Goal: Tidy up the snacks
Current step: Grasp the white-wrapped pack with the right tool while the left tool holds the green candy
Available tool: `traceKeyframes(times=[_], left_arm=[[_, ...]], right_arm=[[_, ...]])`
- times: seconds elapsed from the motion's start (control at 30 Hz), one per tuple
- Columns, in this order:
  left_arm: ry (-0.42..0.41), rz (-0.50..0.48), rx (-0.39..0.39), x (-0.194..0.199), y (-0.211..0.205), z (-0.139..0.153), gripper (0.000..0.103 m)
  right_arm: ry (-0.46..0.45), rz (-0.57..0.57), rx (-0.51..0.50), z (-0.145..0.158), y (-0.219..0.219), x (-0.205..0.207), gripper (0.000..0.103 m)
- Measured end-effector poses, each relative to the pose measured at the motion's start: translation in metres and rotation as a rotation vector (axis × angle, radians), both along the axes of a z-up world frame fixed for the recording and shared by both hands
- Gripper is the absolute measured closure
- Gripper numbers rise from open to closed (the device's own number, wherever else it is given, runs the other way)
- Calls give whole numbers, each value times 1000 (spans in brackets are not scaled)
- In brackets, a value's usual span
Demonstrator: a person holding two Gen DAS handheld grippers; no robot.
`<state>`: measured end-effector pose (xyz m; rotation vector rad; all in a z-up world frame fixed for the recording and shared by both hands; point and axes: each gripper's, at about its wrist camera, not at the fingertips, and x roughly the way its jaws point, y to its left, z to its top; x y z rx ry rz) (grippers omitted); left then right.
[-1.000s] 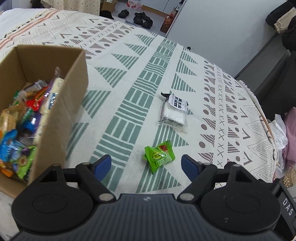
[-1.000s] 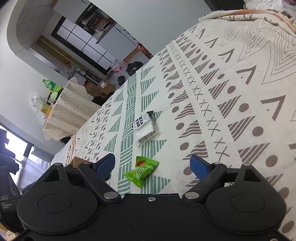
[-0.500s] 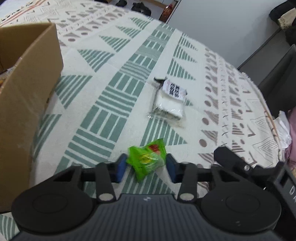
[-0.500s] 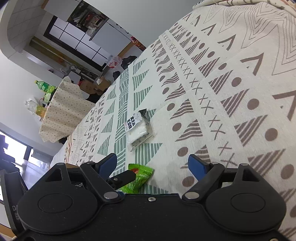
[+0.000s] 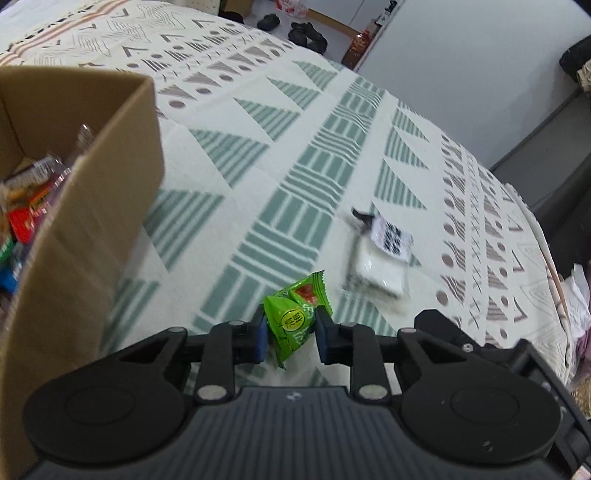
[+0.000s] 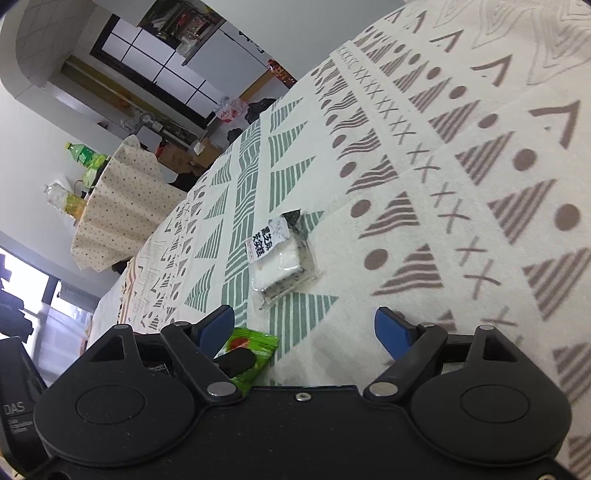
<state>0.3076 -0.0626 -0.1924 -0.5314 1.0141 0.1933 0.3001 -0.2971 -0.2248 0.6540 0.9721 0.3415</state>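
Note:
A green snack packet (image 5: 295, 317) sits between the blue pads of my left gripper (image 5: 290, 332), whose jaws are closing and press it on both sides just above the patterned bedspread (image 5: 258, 177). The same green packet (image 6: 258, 343) shows low in the right wrist view, with a left fingertip (image 6: 236, 360) on it. A clear packet with a white snack and a black-and-white label (image 5: 380, 262) lies further right on the cloth. My right gripper (image 6: 304, 325) is open and empty, just short of that white packet (image 6: 280, 258).
An open cardboard box (image 5: 92, 221) with several snacks inside stands at the left. The bed's edge curves down on the right beside piled clothes (image 5: 576, 295). Shoes (image 5: 306, 35) lie on the floor beyond. A round table with a dotted cloth (image 6: 122, 206) holds bottles.
My left gripper came down over the green packet and closed its jaws onto it. My right gripper moved closer to the white packet and stayed open.

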Motion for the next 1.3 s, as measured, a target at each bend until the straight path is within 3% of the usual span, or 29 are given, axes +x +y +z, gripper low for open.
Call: traceKeyframes(times=[0.17,0.37,0.57,0.8,1.0,1.1,1.17,1.3], left_arm=[[-6,18,4,7,12,2,78],[-3,40,5,13,24,3,78],[-6,46,-13,21,26,-2,78],[17,63,-10,24,26,-6,78],[21,67,1,23,27,-7,78],[23,73,7,22,29,-6,78],[23,74,10,21,30,-4,78],[15,75,15,16,32,2,78]], right_arm=[[-27,23,-19,-1,17,13,29],[-78,48,-81,0,39,29,29],[-125,40,-149,0,51,45,27],[-185,53,-221,0,66,52,17],[-163,111,-269,-9,78,61,15],[-170,155,-353,-7,84,57,31],[-161,165,-352,-7,80,55,49],[-131,147,-306,-3,66,51,58]])
